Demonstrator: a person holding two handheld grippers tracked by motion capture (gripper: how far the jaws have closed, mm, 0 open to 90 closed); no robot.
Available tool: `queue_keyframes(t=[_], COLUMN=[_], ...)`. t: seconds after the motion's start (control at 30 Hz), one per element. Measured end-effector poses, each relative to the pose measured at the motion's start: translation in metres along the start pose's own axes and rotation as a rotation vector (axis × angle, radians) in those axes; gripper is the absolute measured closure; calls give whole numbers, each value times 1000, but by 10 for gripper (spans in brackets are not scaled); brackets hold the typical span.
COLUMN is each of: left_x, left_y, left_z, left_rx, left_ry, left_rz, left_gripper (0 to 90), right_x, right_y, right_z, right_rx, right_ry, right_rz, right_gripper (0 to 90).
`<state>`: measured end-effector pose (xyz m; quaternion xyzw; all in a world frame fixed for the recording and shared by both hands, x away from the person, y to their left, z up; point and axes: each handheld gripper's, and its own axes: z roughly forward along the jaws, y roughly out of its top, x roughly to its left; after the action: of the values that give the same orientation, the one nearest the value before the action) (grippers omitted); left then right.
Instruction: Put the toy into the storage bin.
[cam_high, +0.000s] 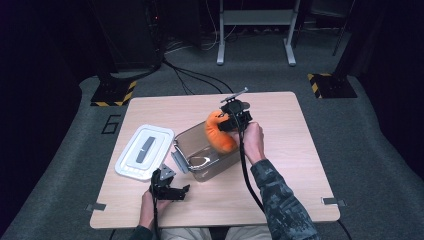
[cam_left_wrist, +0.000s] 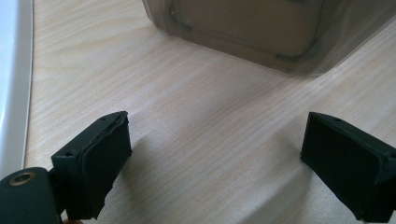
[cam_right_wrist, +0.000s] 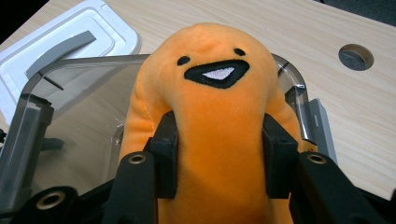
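right gripper squeezes orange toy (smiling) over box, frame middle | left gripper wide open, holding nothing, lower left | lid beside box

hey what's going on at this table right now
A person works with a handheld gripper in each hand. The right gripper is clamped on an orange plush toy with a stitched smiling face, holding it over the rim of a clear plastic container. The left gripper rests open near the table's front edge. The container's white lid lies on the table beside it.
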<state>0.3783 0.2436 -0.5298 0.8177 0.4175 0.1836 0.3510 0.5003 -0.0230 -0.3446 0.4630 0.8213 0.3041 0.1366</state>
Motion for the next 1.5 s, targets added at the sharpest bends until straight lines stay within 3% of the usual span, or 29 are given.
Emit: queue_keyframes(t=[0.27, 0.63, 1.0, 1.5], left_x=[0, 0, 0, -1], left_y=[0, 0, 0, 0], left_z=[0, 0, 0, 0], left_rx=[-1, -2, -1, -7], left_ry=[0, 2, 6, 8], left_rz=[-2, 1, 6, -3], left_gripper=[80, 80, 81, 82], right_x=[-4, 0, 6, 6], right_y=[-5, -6, -8, -11], right_z=[10, 22, 34, 52], right_rx=[18, 31, 58, 111], right_ry=[10, -16, -56, -56], right_rz=[25, 17, -16, -41], right_gripper=[561, 535, 503, 443])
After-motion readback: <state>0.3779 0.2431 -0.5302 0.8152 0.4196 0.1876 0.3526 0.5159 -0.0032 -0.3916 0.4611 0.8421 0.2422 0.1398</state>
